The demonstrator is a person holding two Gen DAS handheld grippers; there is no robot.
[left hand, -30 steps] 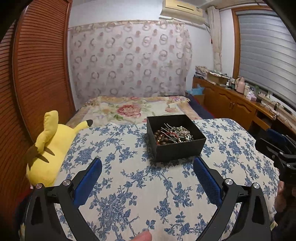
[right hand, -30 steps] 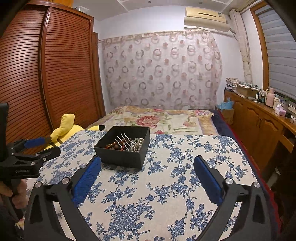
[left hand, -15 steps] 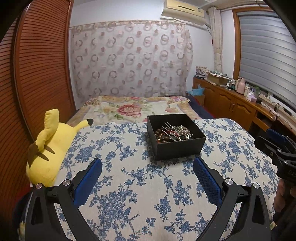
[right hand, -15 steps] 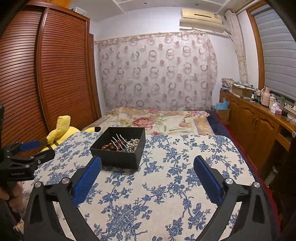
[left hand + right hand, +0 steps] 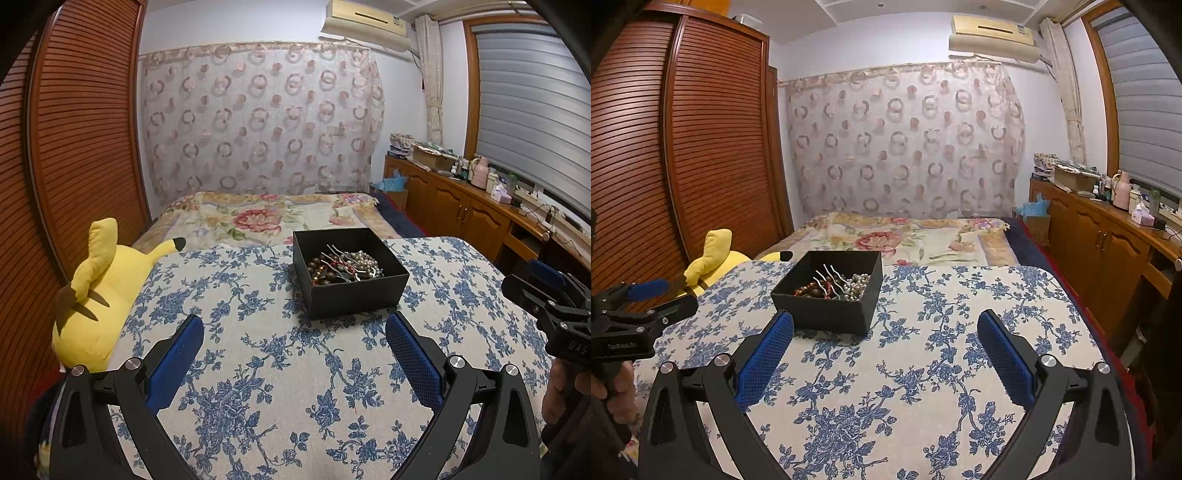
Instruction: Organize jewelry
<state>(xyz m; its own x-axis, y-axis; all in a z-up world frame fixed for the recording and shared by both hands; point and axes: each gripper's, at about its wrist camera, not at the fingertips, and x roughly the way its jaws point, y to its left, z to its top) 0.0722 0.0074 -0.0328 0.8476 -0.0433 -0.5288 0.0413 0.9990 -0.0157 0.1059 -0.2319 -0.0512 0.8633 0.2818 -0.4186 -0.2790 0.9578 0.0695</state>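
Jewelry, a tangle of brown beads, pearls and silver hairpins, sits in the open black square box on the blue-floral cloth worktop. My left gripper and right gripper both hover short of it, jaws spread wide, empty. I'd descend on one strand only, nipping beads clear of the hairpins.

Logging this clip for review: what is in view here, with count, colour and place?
box: one, black, open, on the floral cloth.
jewelry: mixed pile, brown beads, pearls, silver hairpins, inside the box.
floral cloth: one, cream with blue flowers, covering the surface.
plush toy: one, yellow, at the cloth's left edge.
bed: one, floral cover, behind.
left tongs: blue pads, open, empty.
right tongs: blue pads, open, empty.
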